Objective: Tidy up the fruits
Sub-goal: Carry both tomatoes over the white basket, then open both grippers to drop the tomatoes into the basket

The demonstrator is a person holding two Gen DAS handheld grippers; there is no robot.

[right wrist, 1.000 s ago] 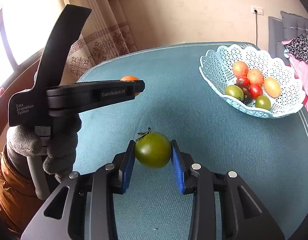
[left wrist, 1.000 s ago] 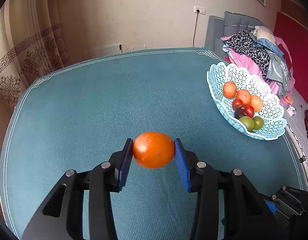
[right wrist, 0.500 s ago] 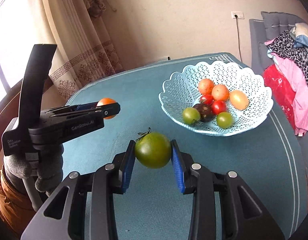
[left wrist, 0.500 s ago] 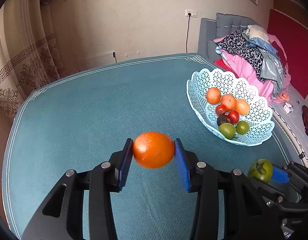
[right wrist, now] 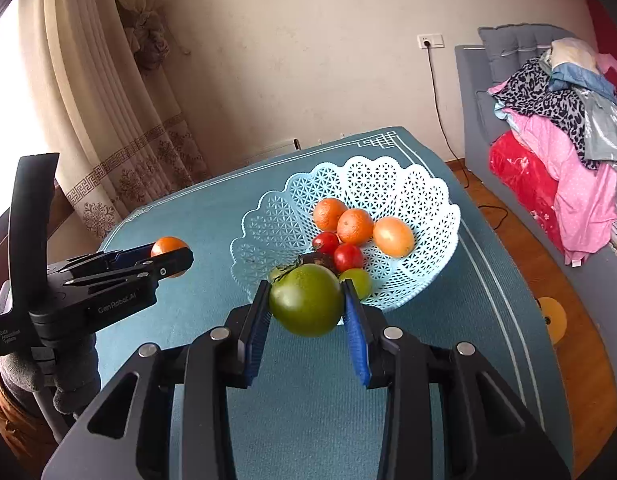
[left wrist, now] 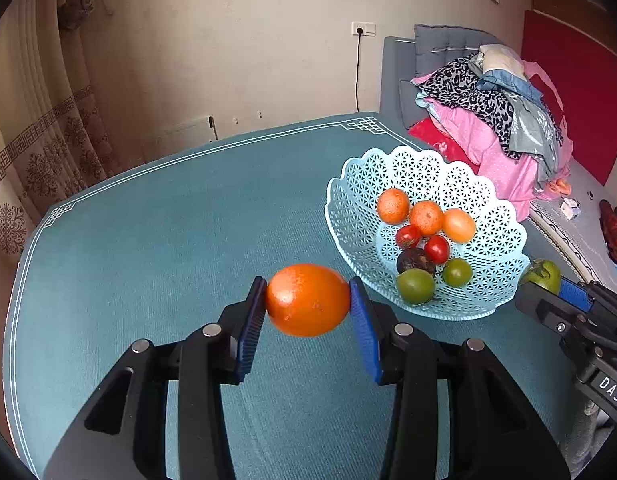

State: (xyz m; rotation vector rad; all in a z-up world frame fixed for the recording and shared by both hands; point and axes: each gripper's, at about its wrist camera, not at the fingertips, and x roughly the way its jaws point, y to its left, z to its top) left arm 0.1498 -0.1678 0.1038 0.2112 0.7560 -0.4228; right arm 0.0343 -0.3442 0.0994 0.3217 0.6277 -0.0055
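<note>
Pale-blue basket [right wrist: 412,196] looms nearer; right gripper [right wrist: 306,306] still clamps green tomato [right wrist: 306,306].

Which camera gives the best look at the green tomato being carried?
The right wrist view: the green tomato sits large and central in the right gripper. The left wrist view catches only a small part at its right edge.

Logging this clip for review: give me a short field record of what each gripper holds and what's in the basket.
left gripper: shut on orange, above the table
right gripper: shut on green tomato, at the basket's near rim
basket: pale blue, on the table; three orange fruits, two red tomatoes, two green ones, one dark fruit
fruit left on table: none visible
</note>
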